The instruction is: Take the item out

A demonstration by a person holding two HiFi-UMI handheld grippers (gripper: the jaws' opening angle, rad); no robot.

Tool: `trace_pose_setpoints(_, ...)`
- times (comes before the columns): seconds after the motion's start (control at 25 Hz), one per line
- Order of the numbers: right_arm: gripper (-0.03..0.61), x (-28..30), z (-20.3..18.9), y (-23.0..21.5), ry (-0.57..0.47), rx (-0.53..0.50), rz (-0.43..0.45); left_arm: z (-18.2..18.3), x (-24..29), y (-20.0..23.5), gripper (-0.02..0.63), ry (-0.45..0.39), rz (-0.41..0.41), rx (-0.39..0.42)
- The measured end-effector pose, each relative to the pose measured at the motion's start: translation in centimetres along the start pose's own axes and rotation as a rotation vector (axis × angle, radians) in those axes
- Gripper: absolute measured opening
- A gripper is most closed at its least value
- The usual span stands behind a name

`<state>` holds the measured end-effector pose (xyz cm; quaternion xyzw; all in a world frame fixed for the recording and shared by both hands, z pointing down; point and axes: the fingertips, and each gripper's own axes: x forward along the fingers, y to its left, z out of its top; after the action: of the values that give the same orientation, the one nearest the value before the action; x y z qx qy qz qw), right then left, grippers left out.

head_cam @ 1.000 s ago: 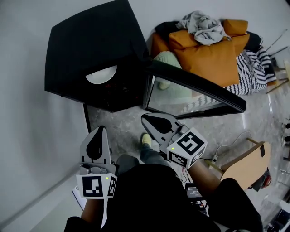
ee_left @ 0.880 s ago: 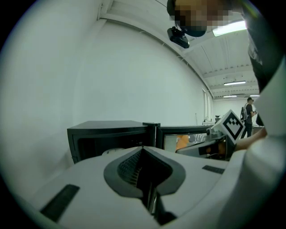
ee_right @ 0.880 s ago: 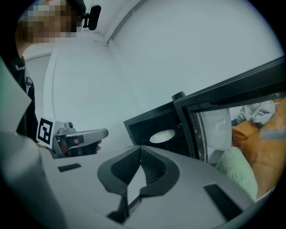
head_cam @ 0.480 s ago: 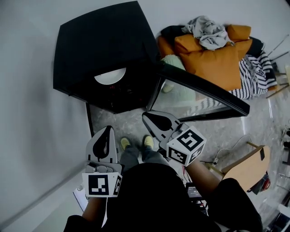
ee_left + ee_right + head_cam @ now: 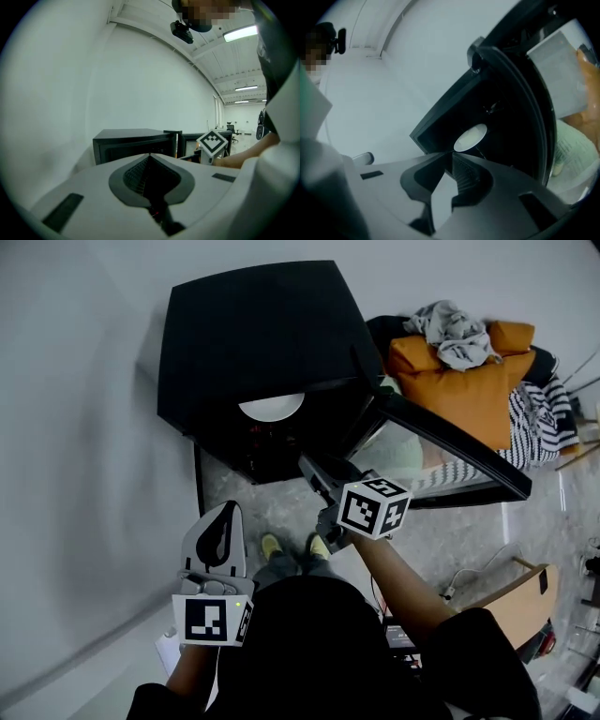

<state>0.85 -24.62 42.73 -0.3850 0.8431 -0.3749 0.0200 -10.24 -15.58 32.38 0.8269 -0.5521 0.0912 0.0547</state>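
A black oven-like box (image 5: 253, 334) stands against the wall with its glass door (image 5: 450, 442) swung open to the right. A white plate (image 5: 272, 408) lies inside, near the front of the dark opening. My right gripper (image 5: 307, 465) points into the opening just below the plate; its jaws are opening, with nothing between them. In the right gripper view the plate (image 5: 470, 137) shows just past the jaw tips (image 5: 450, 161). My left gripper (image 5: 227, 510) hangs back at lower left, shut and empty, facing the box (image 5: 131, 140).
An orange sofa (image 5: 459, 362) with grey clothes and a striped cloth (image 5: 539, 418) stands behind the open door. A wooden board (image 5: 506, 596) leans at lower right. The white wall runs along the left. The person's yellow shoes (image 5: 272, 545) are on the marble floor.
The right gripper has moved up and forward to the oven's opening, and its jaws have parted slightly. The view has shifted, so the box sits further right. The left gripper has barely moved.
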Motion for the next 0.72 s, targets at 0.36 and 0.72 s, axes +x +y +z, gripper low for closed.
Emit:
trace_pose_setpoints(0.36,0.143,8.2,-1.4,-3.2,0.030,0.317,-0.020,0.1,-1.7,5.0,0.008,-0.013,0.070,-0.006)
trace_pose_setpoints(0.72,0.147,13.0,-0.4,-5.6,0.013,0.480,-0.043,-0.1,-2.3,7.7,0.008,-0.022,0.105,-0.023)
